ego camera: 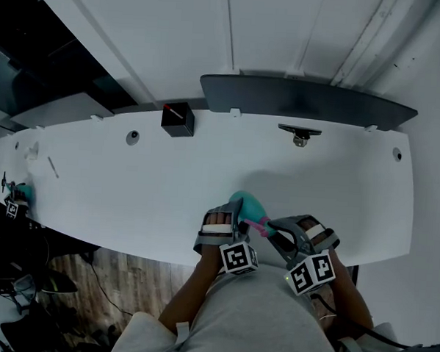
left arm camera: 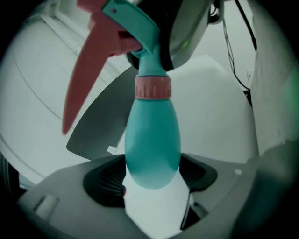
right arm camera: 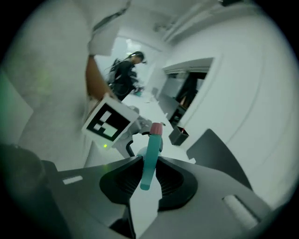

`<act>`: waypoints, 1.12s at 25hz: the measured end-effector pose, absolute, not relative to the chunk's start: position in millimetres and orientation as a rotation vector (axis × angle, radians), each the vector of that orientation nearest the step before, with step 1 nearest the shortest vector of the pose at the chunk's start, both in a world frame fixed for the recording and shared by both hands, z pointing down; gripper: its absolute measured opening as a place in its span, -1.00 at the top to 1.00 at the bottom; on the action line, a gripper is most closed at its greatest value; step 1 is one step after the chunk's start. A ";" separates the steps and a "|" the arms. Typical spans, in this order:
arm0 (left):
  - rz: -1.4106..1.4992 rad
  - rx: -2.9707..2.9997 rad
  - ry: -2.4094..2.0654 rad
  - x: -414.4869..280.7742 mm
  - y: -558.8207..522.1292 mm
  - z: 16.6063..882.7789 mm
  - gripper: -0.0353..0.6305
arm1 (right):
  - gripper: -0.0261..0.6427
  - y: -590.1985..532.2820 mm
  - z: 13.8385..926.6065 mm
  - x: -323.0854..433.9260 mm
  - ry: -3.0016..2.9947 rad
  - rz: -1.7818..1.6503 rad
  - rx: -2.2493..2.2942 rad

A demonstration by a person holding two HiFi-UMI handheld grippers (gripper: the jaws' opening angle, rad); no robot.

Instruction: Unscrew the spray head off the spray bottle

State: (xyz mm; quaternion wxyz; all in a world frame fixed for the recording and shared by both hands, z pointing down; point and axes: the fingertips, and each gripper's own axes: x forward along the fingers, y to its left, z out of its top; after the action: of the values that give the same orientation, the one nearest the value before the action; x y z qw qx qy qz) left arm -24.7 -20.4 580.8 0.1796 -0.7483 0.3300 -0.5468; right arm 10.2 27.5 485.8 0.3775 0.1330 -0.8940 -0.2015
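Note:
A teal spray bottle [ego camera: 249,207] hangs above the front edge of the white table [ego camera: 131,189], between both grippers. My left gripper [ego camera: 231,213] is shut on the bottle's rounded body [left arm camera: 152,140]. In the left gripper view the pink collar [left arm camera: 153,87] sits above the body, with the teal spray head [left arm camera: 138,23] and its red trigger [left arm camera: 84,70] beyond. My right gripper [ego camera: 277,230] comes in from the right. In the right gripper view the spray head [right arm camera: 149,158] lies between its pads [right arm camera: 173,179], gripped, with the pink nozzle tip [right arm camera: 156,128] pointing away.
A small black box [ego camera: 178,120] and a black fitting [ego camera: 299,133] sit near the table's back edge. A dark grey panel [ego camera: 305,99] stands behind them. At the far left lies another teal object [ego camera: 20,194]. A person [right arm camera: 126,72] stands in the background.

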 end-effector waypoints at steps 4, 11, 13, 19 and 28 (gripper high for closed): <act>-1.524 -2.154 0.965 -24.0 -19.6 580.1 -0.17 | 0.65 26.0 486.7 11.6 -2.208 -0.646 0.243; -1.471 -2.204 1.092 -31.1 -28.0 572.9 -0.17 | 0.17 15.8 456.5 9.5 -2.501 -0.293 0.484; -1.451 -2.190 1.139 -35.2 -32.8 568.3 -0.17 | 0.06 9.1 435.4 15.8 -2.688 0.066 0.631; -1.446 -2.134 1.171 -41.8 -41.9 560.6 -0.17 | 0.06 -10.4 432.2 49.5 -2.739 1.351 0.994; -1.462 -2.112 1.102 -30.4 -36.8 559.8 -0.17 | 0.22 -4.6 467.4 33.1 -2.559 0.823 0.933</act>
State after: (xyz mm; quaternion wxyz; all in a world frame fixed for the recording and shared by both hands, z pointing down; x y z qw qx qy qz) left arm -30.4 -36.8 559.8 0.1726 -0.7443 0.3883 -0.5152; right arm 33.1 -4.6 467.4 0.1473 0.3243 -0.8895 0.2861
